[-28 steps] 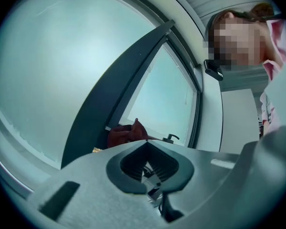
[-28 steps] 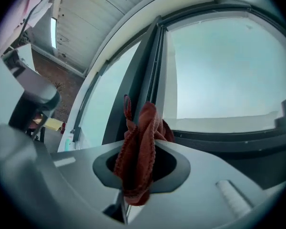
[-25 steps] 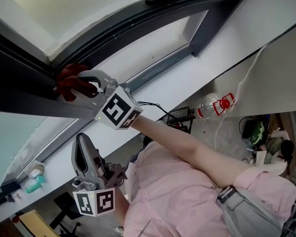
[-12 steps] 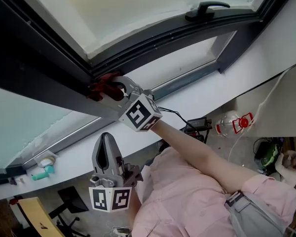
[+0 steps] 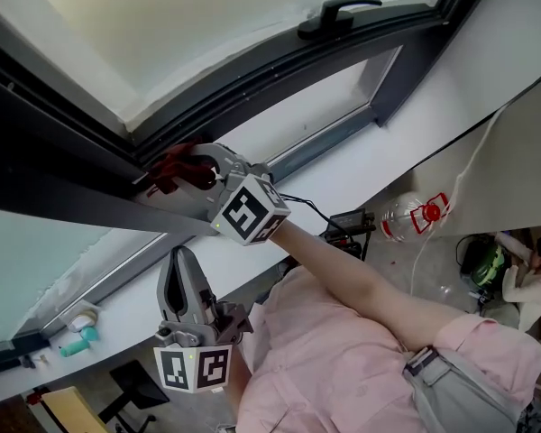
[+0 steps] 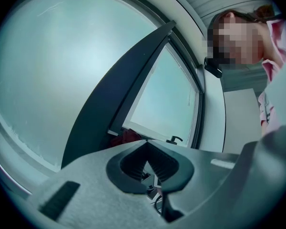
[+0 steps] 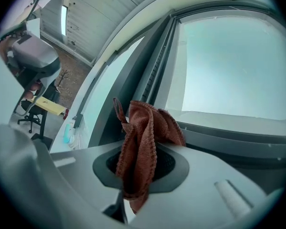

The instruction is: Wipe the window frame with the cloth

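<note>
A dark red cloth is pressed against the dark grey window frame, where the open sash meets it. My right gripper is shut on the cloth, arm stretched up from the lower right. In the right gripper view the cloth bunches out of the shut right gripper, with the frame just behind. My left gripper hangs lower, below the sill, shut and holding nothing. In the left gripper view the left gripper points up at the window, and the cloth shows beyond it.
A black window handle sits on the sash at the upper right. The white sill runs under the window, with a tape roll and a teal item at its left end. A plastic bottle lies on the floor; another person is at the right.
The head camera has swung, so the window shifts in view. The right gripper keeps the cloth on the frame, a little nearer the handle than half a second ago. The left gripper stays low.
</note>
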The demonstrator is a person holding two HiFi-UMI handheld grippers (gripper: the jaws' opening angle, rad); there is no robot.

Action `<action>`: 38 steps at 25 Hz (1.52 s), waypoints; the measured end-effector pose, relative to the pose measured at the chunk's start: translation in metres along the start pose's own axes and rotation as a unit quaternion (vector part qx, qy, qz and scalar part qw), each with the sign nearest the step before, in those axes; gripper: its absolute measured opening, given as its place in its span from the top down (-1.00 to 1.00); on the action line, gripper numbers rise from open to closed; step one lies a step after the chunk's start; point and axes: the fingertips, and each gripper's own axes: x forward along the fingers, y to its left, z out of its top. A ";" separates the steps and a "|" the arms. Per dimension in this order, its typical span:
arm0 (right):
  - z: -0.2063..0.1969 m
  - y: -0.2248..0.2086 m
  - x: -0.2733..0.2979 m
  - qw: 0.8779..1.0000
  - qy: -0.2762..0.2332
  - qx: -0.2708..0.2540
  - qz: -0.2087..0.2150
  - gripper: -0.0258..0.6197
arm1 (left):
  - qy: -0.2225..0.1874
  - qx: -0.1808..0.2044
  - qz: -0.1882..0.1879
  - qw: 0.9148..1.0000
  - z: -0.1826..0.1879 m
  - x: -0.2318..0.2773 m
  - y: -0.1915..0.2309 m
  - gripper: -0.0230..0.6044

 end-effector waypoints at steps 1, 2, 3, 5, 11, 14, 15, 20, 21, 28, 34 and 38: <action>-0.002 -0.005 -0.004 1.000 0.002 0.001 -0.005 0.71 | 0.001 0.000 -0.002 1.000 0.000 0.002 -0.001 0.94; -0.005 -0.010 -0.009 1.000 0.005 0.003 -0.010 0.71 | 0.001 0.000 -0.004 1.000 -0.001 0.003 -0.001 0.94; -0.007 -0.015 -0.013 1.000 0.008 0.005 -0.015 0.71 | 0.002 0.000 -0.006 1.000 -0.001 0.005 -0.002 0.94; -0.011 -0.022 -0.019 1.000 0.010 0.009 -0.024 0.71 | 0.004 -0.001 -0.010 1.000 -0.002 0.009 -0.004 0.94; -0.011 -0.029 -0.022 0.999 0.018 0.005 -0.029 0.71 | 0.006 0.002 -0.022 1.000 -0.002 0.017 -0.011 0.94; -0.015 -0.040 -0.032 0.999 0.016 0.008 -0.048 0.71 | 0.016 0.007 -0.022 1.000 -0.007 0.017 -0.014 0.94; -0.017 -0.045 -0.036 0.998 0.013 0.011 -0.056 0.71 | 0.020 0.007 -0.022 1.000 -0.009 0.018 -0.015 0.94; -0.022 -0.058 -0.050 0.998 0.008 0.000 -0.067 0.71 | 0.042 0.015 -0.033 0.998 -0.018 0.022 -0.027 0.94; -0.023 -0.059 -0.051 0.998 0.007 -0.004 -0.066 0.71 | 0.045 0.019 -0.036 0.998 -0.018 0.022 -0.030 0.94; -0.026 -0.069 -0.057 0.997 -0.002 -0.023 -0.076 0.71 | 0.061 0.027 -0.029 0.997 -0.024 0.017 -0.031 0.94; -0.034 -0.092 -0.076 0.993 0.002 -0.009 -0.116 0.71 | 0.060 0.026 -0.030 0.997 -0.025 0.019 -0.030 0.94; -0.039 -0.108 -0.089 0.991 0.022 -0.018 -0.130 0.71 | 0.062 0.023 -0.044 0.997 -0.026 0.026 -0.036 0.94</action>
